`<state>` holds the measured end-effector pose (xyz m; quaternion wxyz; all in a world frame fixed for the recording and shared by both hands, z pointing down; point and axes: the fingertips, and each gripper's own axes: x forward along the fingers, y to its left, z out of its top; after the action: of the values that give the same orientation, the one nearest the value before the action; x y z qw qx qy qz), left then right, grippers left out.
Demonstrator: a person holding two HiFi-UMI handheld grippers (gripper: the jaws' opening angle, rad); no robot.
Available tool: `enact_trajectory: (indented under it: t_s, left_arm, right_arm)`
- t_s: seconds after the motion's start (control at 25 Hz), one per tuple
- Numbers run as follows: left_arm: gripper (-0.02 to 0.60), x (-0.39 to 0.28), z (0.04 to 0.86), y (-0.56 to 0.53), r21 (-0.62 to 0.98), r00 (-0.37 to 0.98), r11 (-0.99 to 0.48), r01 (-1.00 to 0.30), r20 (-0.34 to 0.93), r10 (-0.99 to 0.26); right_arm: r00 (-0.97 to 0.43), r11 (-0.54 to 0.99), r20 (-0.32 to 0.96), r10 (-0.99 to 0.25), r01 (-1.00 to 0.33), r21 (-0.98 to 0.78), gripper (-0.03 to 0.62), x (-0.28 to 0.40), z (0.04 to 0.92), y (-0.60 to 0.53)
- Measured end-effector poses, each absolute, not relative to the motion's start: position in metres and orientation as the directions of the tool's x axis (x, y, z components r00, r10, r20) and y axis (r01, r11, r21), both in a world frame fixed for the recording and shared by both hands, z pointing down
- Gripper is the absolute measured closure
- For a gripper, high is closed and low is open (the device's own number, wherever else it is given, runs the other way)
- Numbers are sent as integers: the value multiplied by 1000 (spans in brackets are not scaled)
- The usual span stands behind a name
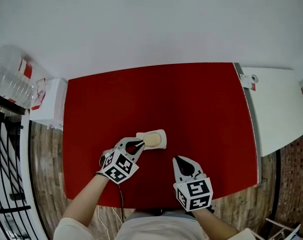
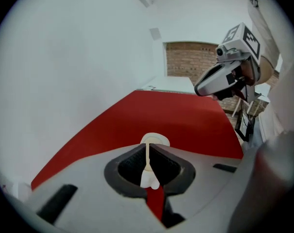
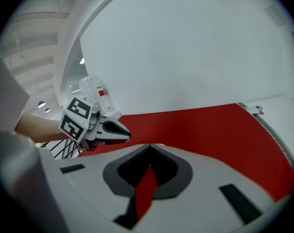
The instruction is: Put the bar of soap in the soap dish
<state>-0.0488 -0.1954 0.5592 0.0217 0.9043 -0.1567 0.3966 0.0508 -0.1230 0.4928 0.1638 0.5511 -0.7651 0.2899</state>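
Red table [image 1: 201,109] wide open around soap dish [image 1: 163,135].

White left tool [image 1: 140,144], checkered marker cube [image 1: 120,166]

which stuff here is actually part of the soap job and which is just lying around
Job in hand:
- bar of soap, lying in the dish
- soap dish, rim pinched by the left gripper
- right gripper, shut, empty

Lying about:
- plastic bottle
- white box
- white panel
- black railing
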Motion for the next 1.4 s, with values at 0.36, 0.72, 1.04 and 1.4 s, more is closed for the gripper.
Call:
enact_trajectory:
  t_s: [0.36, 0.72, 1.04, 1.4]
  left_arm:
    - [574, -73, 442, -133, 29, 623, -737, -675, 558, -549]
    - [574, -92, 411, -60, 124, 485, -482, -867, 432, -760]
    - [574, -88, 418, -46, 98, 482, -496, -863, 455, -749]
    - [574, -83, 418, -36, 94, 498, -515, -852, 452, -741]
  right_arm:
    - [-373, 291, 505, -778, -927, -236, 591, 40, 424, -88]
    - [-398, 326, 477, -784, -917, -229, 591, 20, 408, -43]
    - [-424, 353, 463, -778, -905, -236, 591, 8, 402, -31]
    - [-423, 352, 463, -779, -906, -234, 591, 8, 403, -23]
